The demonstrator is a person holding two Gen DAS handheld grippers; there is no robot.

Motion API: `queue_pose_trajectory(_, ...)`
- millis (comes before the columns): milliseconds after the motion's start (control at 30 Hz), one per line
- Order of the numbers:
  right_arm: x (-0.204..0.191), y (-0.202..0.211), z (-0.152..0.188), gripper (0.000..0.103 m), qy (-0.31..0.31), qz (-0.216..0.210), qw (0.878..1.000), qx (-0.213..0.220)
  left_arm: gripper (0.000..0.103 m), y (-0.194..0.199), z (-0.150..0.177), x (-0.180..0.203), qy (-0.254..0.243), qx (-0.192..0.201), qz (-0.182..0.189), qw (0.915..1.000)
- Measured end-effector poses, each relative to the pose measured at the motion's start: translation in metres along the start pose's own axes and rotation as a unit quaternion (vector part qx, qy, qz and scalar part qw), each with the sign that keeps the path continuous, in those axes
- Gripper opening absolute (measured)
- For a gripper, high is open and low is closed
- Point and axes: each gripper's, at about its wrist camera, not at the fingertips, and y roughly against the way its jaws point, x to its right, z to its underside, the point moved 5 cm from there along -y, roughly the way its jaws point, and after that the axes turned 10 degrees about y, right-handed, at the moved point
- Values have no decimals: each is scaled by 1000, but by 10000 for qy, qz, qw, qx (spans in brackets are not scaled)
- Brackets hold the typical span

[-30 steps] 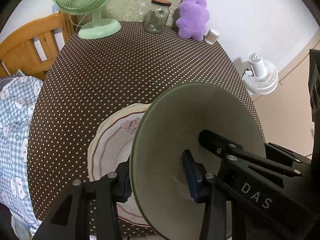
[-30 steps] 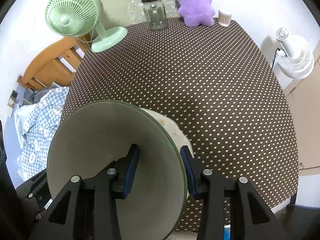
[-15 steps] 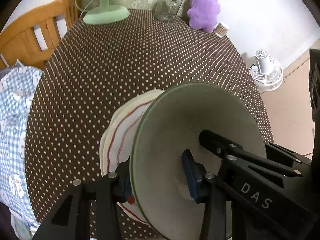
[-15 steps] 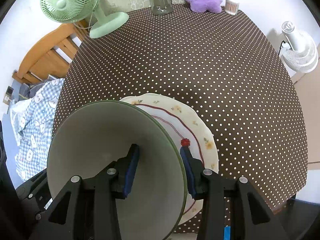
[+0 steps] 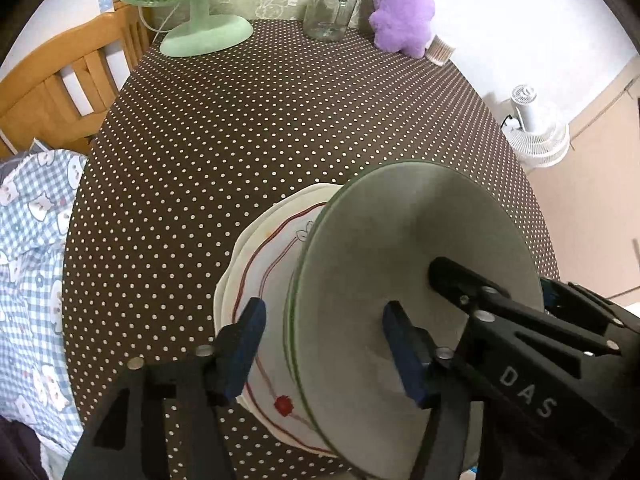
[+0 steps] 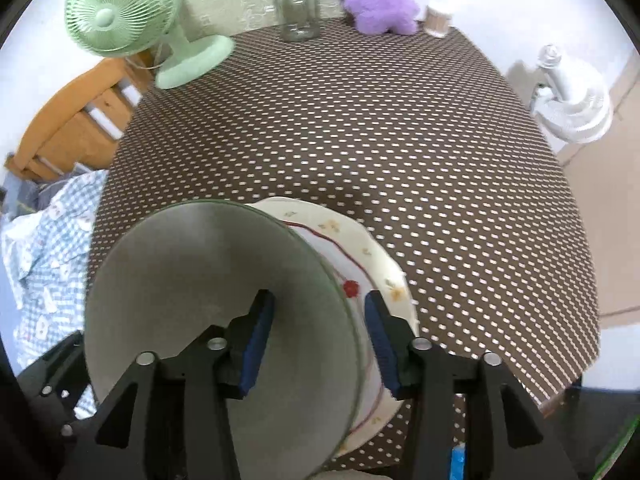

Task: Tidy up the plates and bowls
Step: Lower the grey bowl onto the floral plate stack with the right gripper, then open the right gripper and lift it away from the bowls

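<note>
A grey-green plate (image 5: 400, 248) with a dark rim lies over a cream plate (image 5: 272, 264) that has a red line, near the front edge of the dotted brown table (image 5: 240, 120). My left gripper (image 5: 324, 348) straddles the green plate's left rim; its jaws are opening and the blue pads stand clear of the rim. In the right wrist view my right gripper (image 6: 320, 342) straddles the right rim of the green plate (image 6: 192, 280), also opening, pads off it. The cream plate (image 6: 360, 248) shows beyond. The right gripper's finger (image 5: 464, 284) reaches over the green plate.
At the table's far edge stand a green fan (image 5: 200, 32), a glass jar (image 5: 330, 8), a purple plush toy (image 5: 402, 16) and a small toothpick pot (image 5: 440, 50). A wooden chair (image 5: 60, 80) and blue checked cloth (image 5: 28, 240) are left; a white floor fan (image 5: 536, 136) right.
Both grippers were shut on the green plate's rim and have opened off it. The plate sank slightly and now lies over the cream plate.
</note>
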Motion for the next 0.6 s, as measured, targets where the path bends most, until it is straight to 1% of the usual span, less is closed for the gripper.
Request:
queue_pose_trajectory(33,2,3,1,60,-52,6,10000,27,66,4,-1,1,-39,47,-4,10000)
queue_pose_trajectory(67,3,7,2,61,-123,21,9999,69,70,9,-1,1,-82,116,-42,9999)
queue_pose_trajectory(133,5,17,3,68,-155,88,9996,197,74,20,-2,2,-167,311,-130,9993)
queue_pose_trajectory(233,10,36,3,76,-98,167,9987,477,77,36,-2,5,-230,587,-171,9979)
queue_pose_trajectory(367,17,62,7,78,-28,191,9963,836,80,58,7,14,-223,983,-222,9947)
queue_pose_trajectory(467,25,79,13,78,114,182,9933,1139,82,70,14,22,-197,1403,-398,9891)
queue_pose_trajectory(533,30,86,18,78,178,160,9917,1264,82,80,22,24,-99,1742,-581,9829)
queue_pose_trajectory(600,36,98,26,78,211,123,9890,1461,82,88,29,24,37,1937,-596,9792)
